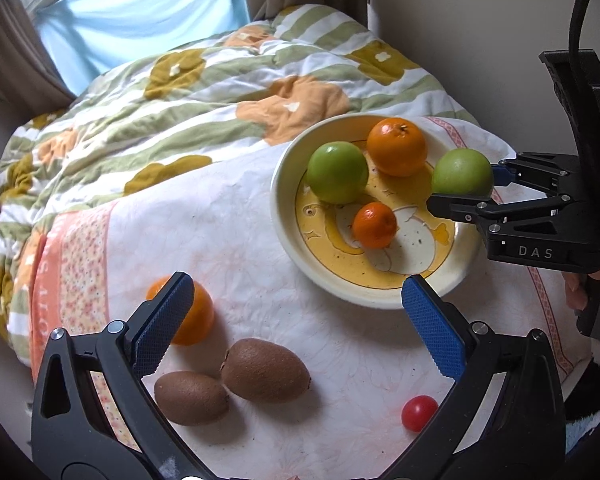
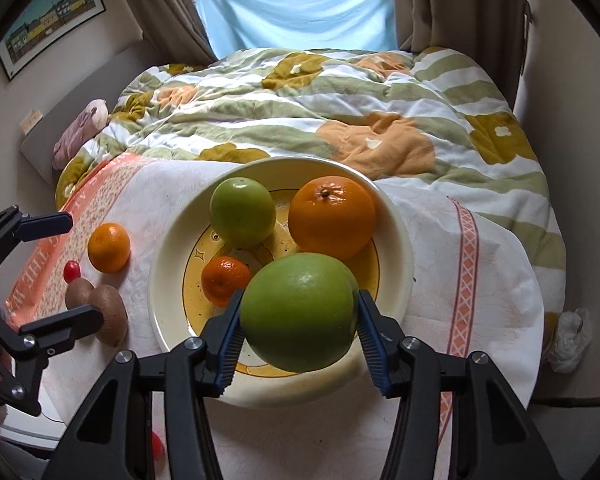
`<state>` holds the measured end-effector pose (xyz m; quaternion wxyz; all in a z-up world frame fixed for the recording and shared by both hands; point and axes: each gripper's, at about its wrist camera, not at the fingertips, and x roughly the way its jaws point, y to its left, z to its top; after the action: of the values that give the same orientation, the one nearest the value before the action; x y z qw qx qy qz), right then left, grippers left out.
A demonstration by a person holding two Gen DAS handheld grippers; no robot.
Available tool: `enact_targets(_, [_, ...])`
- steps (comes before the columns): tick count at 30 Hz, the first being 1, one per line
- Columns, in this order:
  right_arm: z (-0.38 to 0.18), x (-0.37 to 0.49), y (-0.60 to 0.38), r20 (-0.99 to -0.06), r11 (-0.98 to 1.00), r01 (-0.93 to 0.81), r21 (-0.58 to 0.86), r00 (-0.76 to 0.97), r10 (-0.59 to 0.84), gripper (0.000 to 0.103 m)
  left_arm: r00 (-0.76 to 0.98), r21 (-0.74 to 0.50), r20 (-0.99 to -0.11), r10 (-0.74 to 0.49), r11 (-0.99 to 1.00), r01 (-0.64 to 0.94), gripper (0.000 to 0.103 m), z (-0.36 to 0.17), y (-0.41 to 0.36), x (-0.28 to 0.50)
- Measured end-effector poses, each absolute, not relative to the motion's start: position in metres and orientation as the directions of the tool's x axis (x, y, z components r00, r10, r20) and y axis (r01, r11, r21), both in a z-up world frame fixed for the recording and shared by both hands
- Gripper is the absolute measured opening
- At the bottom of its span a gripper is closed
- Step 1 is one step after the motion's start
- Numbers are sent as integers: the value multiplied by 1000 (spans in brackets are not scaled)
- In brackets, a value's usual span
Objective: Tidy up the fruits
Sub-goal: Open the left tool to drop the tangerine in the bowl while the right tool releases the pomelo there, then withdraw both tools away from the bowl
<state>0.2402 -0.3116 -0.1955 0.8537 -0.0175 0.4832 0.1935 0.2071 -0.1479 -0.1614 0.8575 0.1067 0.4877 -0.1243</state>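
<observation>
A cream plate (image 1: 284, 208) (image 2: 160, 280) holds a green apple (image 1: 337, 172) (image 2: 242, 212), a large orange (image 1: 396, 146) (image 2: 332, 217) and a small mandarin (image 1: 374, 225) (image 2: 225, 280). My right gripper (image 2: 300, 314) (image 1: 462, 188) is shut on a second green apple (image 2: 300, 312) (image 1: 462, 172) and holds it over the plate's near edge. My left gripper (image 1: 292, 320) (image 2: 60, 268) is open and empty above the cloth. Below it lie two kiwis (image 1: 265, 370) (image 1: 191, 397), an orange (image 1: 196, 316) (image 2: 109, 247) and a small red tomato (image 1: 419, 412) (image 2: 71, 271).
The plate and loose fruit rest on a white cloth with an orange floral border (image 1: 76, 256) (image 2: 466, 264), spread over a green, orange and white quilt (image 1: 172, 92) (image 2: 340, 92). A blue curtain (image 2: 300, 4) hangs behind. A crumpled white tissue (image 2: 568, 338) lies at the right.
</observation>
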Motion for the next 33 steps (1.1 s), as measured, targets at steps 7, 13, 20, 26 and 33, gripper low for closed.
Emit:
enact_targets(7, [-209, 251, -308, -842, 919, -376, 117, 453, 293, 49, 464, 32, -879, -106, 959, 281, 103, -181, -141, 209])
enact_targets(13, [-212, 249, -306, -842, 917, -380, 121, 451, 298, 63, 457, 30, -883, -104, 960, 277, 103, -184, -141, 210])
enact_targets(20, [-197, 242, -308, -809, 922, -374, 105, 507, 298, 102, 469, 34, -877, -102, 962, 272, 103, -180, -135, 209])
enact_targets(26, [-190, 239, -309, -805, 927, -364, 91, 521, 283, 102, 490, 43, -865, -103, 960, 278, 103, -170, -135, 206])
enact_targets(33, [-164, 226, -312, -787, 939, -333, 88, 555, 270, 102, 515, 32, -848, -125, 958, 286, 103, -150, -130, 195])
